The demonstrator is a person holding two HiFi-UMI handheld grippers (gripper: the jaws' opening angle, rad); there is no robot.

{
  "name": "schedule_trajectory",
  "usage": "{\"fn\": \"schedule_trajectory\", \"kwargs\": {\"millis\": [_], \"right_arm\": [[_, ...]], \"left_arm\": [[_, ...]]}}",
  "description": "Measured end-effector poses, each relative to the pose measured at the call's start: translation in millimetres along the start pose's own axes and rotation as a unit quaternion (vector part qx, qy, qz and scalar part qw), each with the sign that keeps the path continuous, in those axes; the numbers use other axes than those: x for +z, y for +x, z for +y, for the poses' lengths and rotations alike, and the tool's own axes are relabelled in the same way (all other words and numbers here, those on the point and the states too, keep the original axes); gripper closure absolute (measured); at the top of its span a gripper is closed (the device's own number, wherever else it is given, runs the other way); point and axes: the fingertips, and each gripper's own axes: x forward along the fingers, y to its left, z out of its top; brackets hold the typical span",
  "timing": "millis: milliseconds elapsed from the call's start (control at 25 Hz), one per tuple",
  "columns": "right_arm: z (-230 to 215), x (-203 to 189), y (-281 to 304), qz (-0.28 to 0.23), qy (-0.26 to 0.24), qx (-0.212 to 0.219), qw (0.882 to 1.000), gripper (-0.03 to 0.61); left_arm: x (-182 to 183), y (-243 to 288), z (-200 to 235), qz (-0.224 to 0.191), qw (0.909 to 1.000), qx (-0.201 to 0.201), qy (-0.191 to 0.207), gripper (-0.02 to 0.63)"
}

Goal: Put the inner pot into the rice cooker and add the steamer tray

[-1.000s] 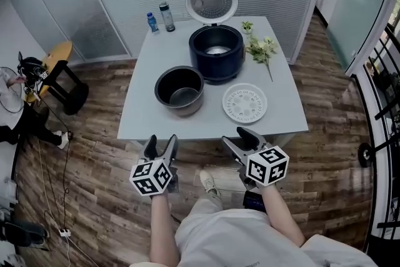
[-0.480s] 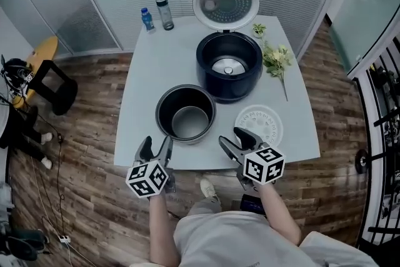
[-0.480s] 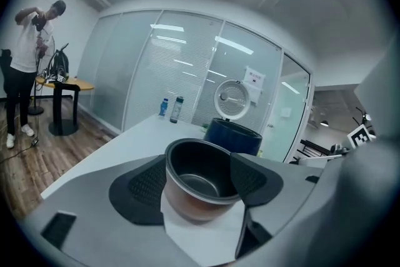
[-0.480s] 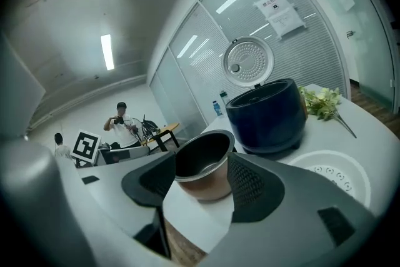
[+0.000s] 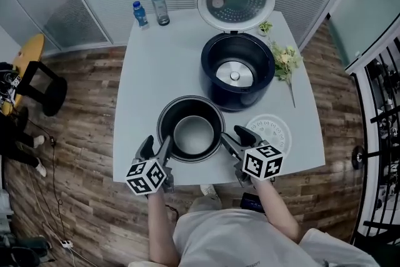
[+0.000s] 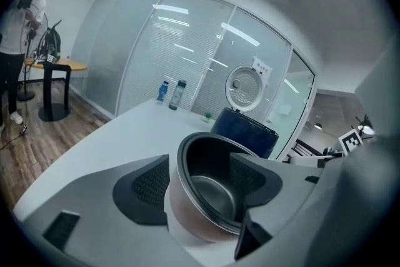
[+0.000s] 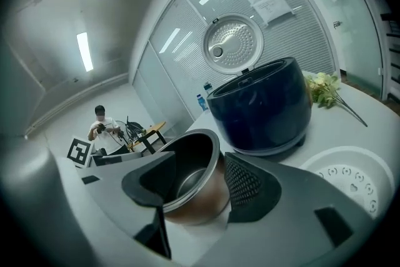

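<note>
Near edge, lower centre of head view: both grippers now sit at the pot; 1 s ago they hung short of the table's (image 5: 150,72) near edge, well apart from it.

Left gripper (image 5: 157,148): jaws apart, released; in the left gripper view the pot's wall stands in the gap, 1 jaw outside it, the other across the dark interior; contact cannot be told.

Right gripper (image 5: 237,137): same on the pot's lower-right side; jaws spread, nothing clamped, rim between them.

Inner pot (image 5: 190,134): upright on the table, lower centre, empty; same spot beside the cooker as 1 s ago, so not lifted.

Steamer tray (image 5: 270,132): flat, lower right, just beside the right gripper; untouched.

Rice cooker (image 5: 237,72): centre right, just beyond the pot; lid (image 5: 236,0) swung up, well bare.

Far edge: blue bottle (image 5: 139,14) and grey bottle (image 5: 159,6) upper left; flowers (image 5: 286,60) right of the cooker.

Judgement: approach looks complete, 2-sided rim grasp looks set up; closing both jaws seems the next need, then a level lift into the open cooker; tray comes after.
</note>
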Motion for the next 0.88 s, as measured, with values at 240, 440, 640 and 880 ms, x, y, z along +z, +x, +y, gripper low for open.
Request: {"fn": "schedule_trajectory", "kwargs": {"millis": [240,440,640,880], "right_arm": [[-10.4,-6.5,19.1,0.011,0.021,-0.015,1.0,0.324],[-15.1,-17.8,30.8,0.025,0.028,-0.025,0.999,0.35],[-15.5,-21.5,41.7,0.03,0.037,-0.029,0.998,0.37],[-14.2,-24.1,44.9,0.027,0.047,-0.031,0.998,0.394]], "left_arm": [[-11.3,21.3,8.3,0.02,0.9997,-0.011,-0.013,0.301],[-20.6,28.1,16.3,0.039,0.9989,-0.02,-0.016,0.31],[-20.2,30.4,21.3,0.036,0.9988,-0.025,-0.024,0.361],[-18.9,32.1,19.6,0.032,0.9984,-0.039,-0.025,0.418]]}}
